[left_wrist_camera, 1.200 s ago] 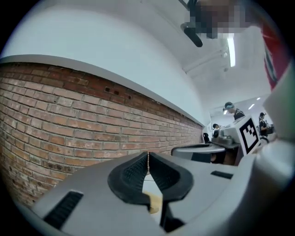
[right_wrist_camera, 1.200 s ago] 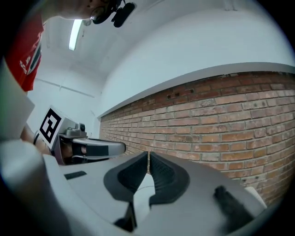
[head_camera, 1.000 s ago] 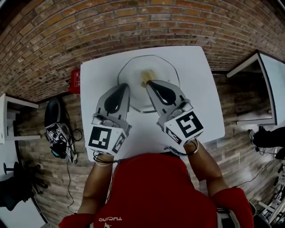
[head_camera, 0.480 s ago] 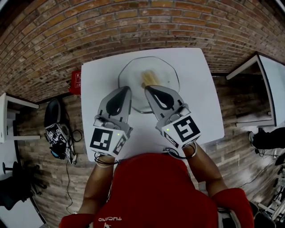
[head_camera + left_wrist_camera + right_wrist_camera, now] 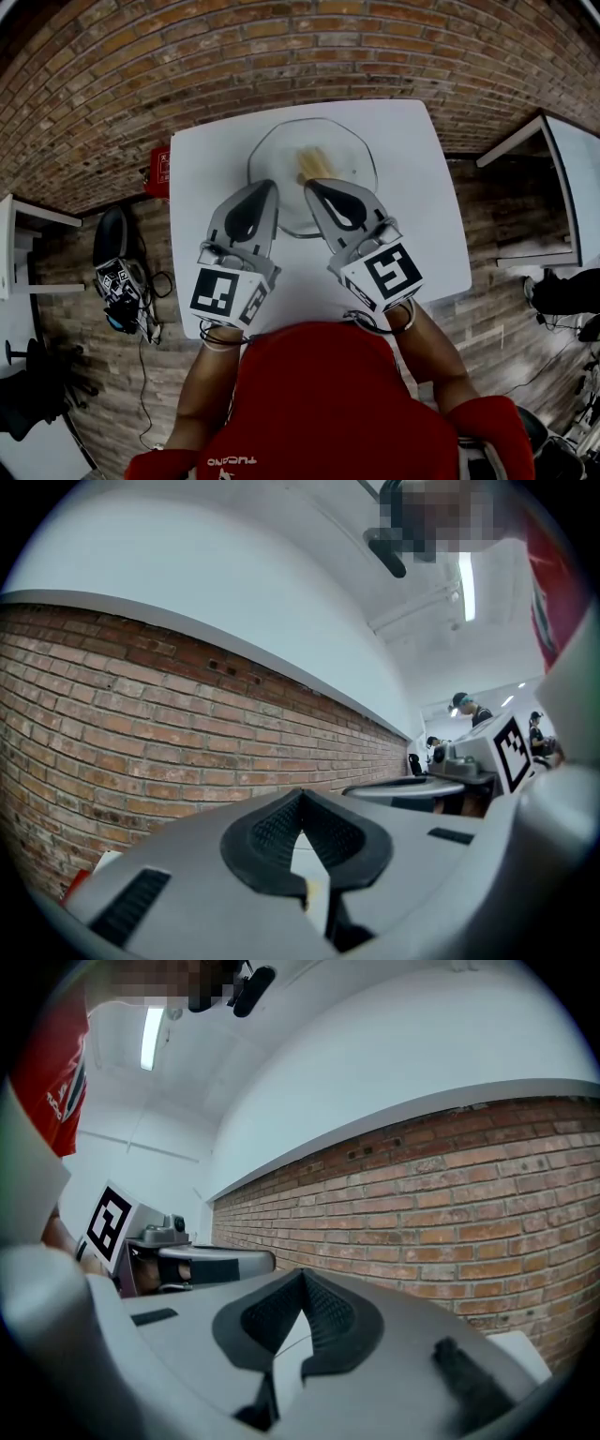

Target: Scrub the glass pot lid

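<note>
Glass pot lid (image 5: 281, 159) lies flat on the white tabletop (image 5: 412, 187), midway between the left and right edges and nearer the far edge, which runs along a brick wall (image 5: 309, 47). Off the tabletop's left edge a red object (image 5: 159, 169) sits low against the wall, and nearer the person a black heap with cables (image 5: 120, 277) lies on the floor. The left gripper (image 5: 268, 185) reaches in from the near edge, its tip over the lid's near left rim; whether it touches the glass cannot be told. In the left gripper view its fingers (image 5: 323, 832) are pressed together at the tip with nothing between them, only white tabletop showing through the gap behind the tip. A pale yellow piece (image 5: 314, 167) rests on the lid near its middle; what it is cannot be made out. The right gripper (image 5: 310, 186) angles in beside the left one, its tip over the near part of the lid, just short of the yellow piece. In the right gripper view its fingers (image 5: 328, 1312) also meet at the tip and hold nothing. Well apart from the tabletop's right edge stands another white table (image 5: 572, 178)
</note>
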